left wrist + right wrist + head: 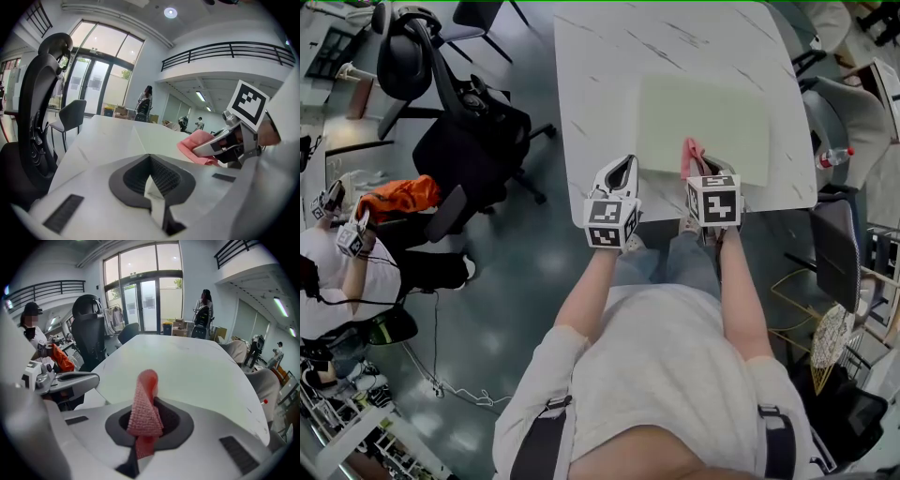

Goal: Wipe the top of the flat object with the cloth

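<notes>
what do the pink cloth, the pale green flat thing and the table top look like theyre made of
The cloth looks like knitted or woven fabric, perhaps microfibre or cotton: a ribbed weave shows, matte, and it folds limply over itself.
The flat object is probably a thin plastic or rubber mat: even pale green, matte, lying flat.
The table top is white with grey veins, marble-look; stone or laminate, I can't tell which.

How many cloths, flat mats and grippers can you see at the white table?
Pink knitted cloth: 1
Pale green flat mat: 1
White two-jaw grippers: 2, the left gripper and the right gripper
Total: 4
</notes>
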`<action>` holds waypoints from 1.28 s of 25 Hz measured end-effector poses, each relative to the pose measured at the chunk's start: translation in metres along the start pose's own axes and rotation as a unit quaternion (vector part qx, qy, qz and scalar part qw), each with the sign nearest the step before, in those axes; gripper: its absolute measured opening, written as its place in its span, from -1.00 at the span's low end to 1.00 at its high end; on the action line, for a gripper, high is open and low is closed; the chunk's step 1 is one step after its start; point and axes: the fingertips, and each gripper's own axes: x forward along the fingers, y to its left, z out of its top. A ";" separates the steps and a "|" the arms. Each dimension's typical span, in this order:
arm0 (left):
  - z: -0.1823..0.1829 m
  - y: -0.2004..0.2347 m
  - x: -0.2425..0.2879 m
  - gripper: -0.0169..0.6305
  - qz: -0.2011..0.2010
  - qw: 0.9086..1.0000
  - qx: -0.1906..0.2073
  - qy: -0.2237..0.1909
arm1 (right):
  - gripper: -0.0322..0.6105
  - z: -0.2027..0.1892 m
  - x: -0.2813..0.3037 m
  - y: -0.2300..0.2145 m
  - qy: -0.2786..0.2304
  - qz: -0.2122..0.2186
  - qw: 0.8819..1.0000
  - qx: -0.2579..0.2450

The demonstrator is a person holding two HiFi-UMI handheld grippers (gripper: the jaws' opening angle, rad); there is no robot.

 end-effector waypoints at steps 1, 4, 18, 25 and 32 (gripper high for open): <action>0.000 0.000 0.000 -0.91 -0.002 1.000 0.000 0.000 | -0.82 0.002 0.002 0.005 0.000 0.002 1.000 -0.003; 0.000 0.001 0.000 -0.91 -0.005 1.000 -0.002 -0.001 | -0.82 0.008 0.006 0.020 -0.001 0.010 1.000 -0.011; 0.001 0.002 0.001 -0.91 -0.009 1.000 -0.008 0.000 | -0.82 0.028 0.020 0.079 -0.016 0.055 0.998 -0.035; 0.002 0.002 0.000 -0.91 -0.008 1.000 -0.002 0.004 | -0.82 0.034 0.021 0.095 -0.025 0.068 0.996 -0.044; -0.001 0.002 -0.001 -0.91 -0.005 1.000 0.006 0.020 | -0.82 0.031 0.010 0.089 -0.059 0.076 0.995 -0.027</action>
